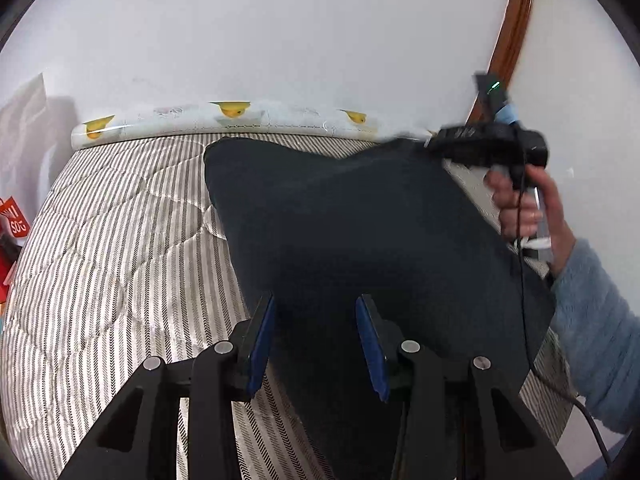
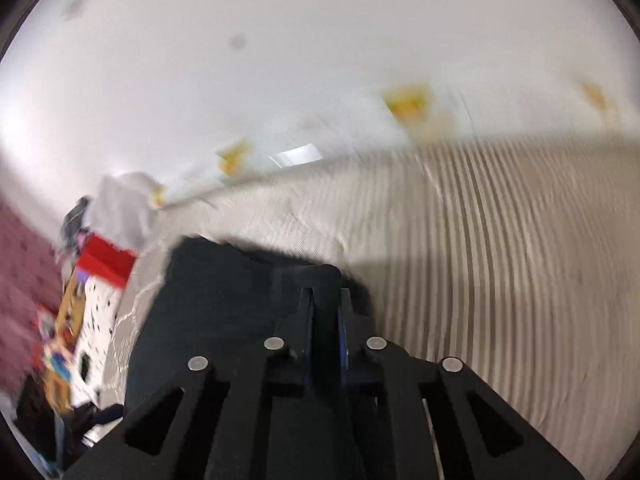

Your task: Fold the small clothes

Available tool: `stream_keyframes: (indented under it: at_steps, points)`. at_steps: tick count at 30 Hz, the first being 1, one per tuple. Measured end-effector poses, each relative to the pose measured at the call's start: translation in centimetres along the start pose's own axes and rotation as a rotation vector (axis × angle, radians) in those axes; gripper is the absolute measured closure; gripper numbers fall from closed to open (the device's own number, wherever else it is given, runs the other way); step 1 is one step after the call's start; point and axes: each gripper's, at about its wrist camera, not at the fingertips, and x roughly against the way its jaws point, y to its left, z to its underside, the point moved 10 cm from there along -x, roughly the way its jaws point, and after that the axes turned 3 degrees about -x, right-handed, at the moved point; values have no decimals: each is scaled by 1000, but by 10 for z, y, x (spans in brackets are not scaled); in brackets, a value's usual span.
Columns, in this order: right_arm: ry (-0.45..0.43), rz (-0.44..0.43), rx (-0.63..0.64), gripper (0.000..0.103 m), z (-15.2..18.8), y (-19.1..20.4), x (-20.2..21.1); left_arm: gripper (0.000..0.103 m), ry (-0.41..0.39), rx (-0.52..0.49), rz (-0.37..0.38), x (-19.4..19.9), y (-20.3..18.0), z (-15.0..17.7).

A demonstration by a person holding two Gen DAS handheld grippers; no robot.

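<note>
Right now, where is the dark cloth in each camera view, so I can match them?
Left wrist view: the dark cloth fills the centre, running under the open left gripper.
Right wrist view: the cloth sits lower centre-left, pinched in the right gripper.
Shared landmark: the striped bedcover.

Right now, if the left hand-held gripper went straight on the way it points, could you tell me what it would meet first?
Most likely the dark cloth: the open left hand-held gripper has it straight ahead between its fingers, spread over the striped bed. Depth is unclear.
</note>
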Motion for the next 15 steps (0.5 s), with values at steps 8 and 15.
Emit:
stream_keyframes:
  at_steps: [8,15]
  points:
    - [118,85,-68,87,12,-30,-29,65,17,18,1,2,-1,2]
    - [54,133,-11,79,46,-21,52,65,16,26,-19,18,-2,11]
